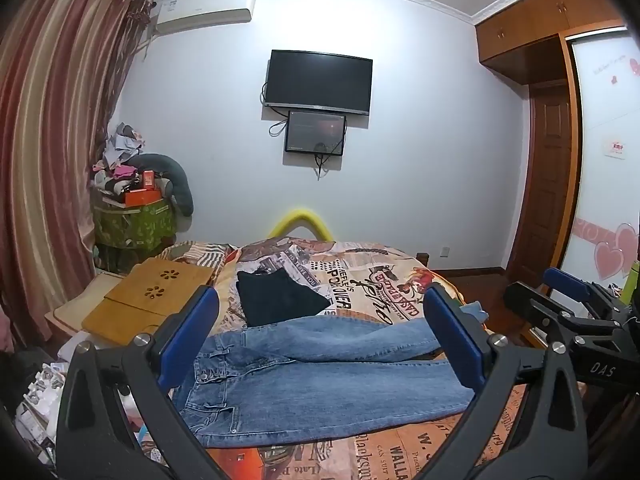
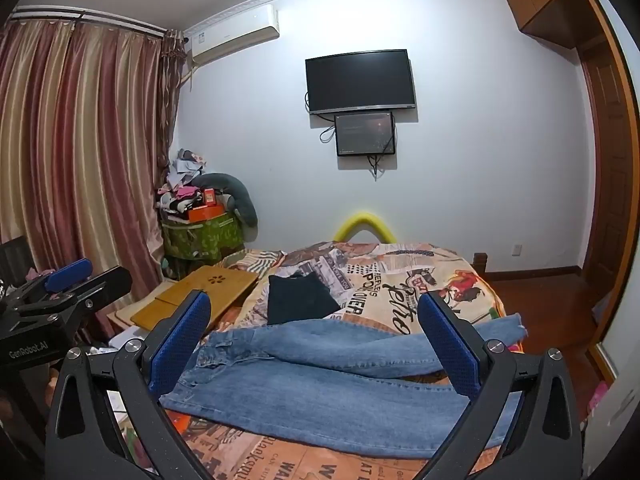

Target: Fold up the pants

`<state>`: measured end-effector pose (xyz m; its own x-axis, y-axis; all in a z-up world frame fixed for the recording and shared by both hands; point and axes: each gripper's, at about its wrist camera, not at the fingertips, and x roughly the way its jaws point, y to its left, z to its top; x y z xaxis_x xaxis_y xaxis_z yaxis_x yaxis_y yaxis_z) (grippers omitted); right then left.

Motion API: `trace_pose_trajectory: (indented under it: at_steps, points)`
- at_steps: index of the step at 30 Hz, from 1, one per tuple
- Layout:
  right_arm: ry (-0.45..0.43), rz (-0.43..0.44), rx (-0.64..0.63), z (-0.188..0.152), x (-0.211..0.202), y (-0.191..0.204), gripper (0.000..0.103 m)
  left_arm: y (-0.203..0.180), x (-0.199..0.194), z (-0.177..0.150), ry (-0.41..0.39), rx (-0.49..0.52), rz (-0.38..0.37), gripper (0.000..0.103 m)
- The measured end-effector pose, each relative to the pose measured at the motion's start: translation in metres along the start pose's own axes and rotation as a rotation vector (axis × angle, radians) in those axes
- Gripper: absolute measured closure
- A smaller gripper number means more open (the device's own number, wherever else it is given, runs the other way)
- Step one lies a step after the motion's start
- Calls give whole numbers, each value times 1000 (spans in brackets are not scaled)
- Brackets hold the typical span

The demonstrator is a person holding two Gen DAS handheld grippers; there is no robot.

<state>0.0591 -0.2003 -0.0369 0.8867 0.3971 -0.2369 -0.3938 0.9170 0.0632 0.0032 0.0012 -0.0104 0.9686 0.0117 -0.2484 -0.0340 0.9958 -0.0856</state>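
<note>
Blue jeans (image 1: 320, 384) lie spread sideways across the near end of the bed, waistband to the left, legs running right and slightly crossed; the right wrist view shows the jeans (image 2: 328, 376) with a frayed hem at the far right. My left gripper (image 1: 320, 332) hovers above them, open wide with nothing between its blue pads. My right gripper (image 2: 316, 336) is likewise open and empty above the jeans, and it also shows in the left wrist view as the right gripper (image 1: 568, 300) at the right edge. A folded dark garment (image 1: 280, 296) rests behind the jeans.
The bed carries a newspaper-print cover (image 1: 380, 280). A wooden lap tray (image 1: 152, 296) sits at the bed's left edge, with clutter below it. A pile of clothes and boxes (image 1: 132, 192) stands by the curtain. A wardrobe and door (image 1: 552, 176) are at right.
</note>
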Motion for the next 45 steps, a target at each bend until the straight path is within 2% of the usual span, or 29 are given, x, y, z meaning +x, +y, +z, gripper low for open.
trace_pose_trajectory:
  at_steps: [45]
  points:
    - [1, 0, -4, 4, 0, 0, 0, 4, 0, 1, 3, -11, 4, 0]
